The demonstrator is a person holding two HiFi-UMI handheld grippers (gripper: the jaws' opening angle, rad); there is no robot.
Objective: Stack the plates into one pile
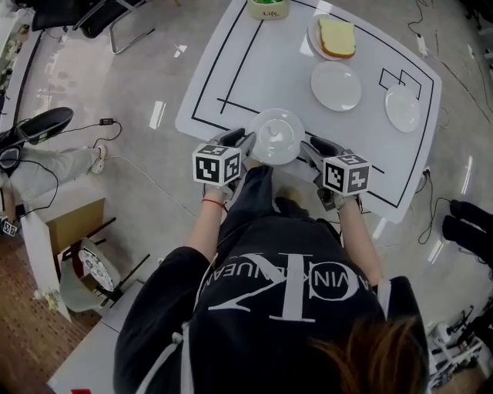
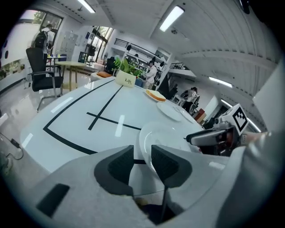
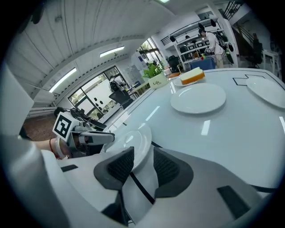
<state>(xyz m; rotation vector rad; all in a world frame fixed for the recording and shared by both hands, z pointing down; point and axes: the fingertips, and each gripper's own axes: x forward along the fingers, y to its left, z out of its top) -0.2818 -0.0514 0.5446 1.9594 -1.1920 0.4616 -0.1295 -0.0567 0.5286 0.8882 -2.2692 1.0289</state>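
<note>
A white plate [image 1: 277,136] lies at the near edge of the white table [image 1: 231,69]. My left gripper [image 1: 245,143] flanks its left rim and my right gripper [image 1: 309,146] its right rim. In the left gripper view the plate [image 2: 165,136] has its rim in the gap between my left gripper's [image 2: 142,150] pads, with space showing. In the right gripper view the plate [image 3: 129,143] rim sits likewise inside my right gripper [image 3: 143,155], not pinched. Two empty plates [image 1: 336,85] [image 1: 403,108] lie farther back. A fourth plate [image 1: 316,38] carries a bread slice [image 1: 337,35].
A box with a green plant [image 1: 268,8] stands at the table's far edge. Black lines mark the tabletop. An office chair [image 1: 115,15] stands at the far left, and cables and a cardboard box [image 1: 73,223] lie on the floor to the left.
</note>
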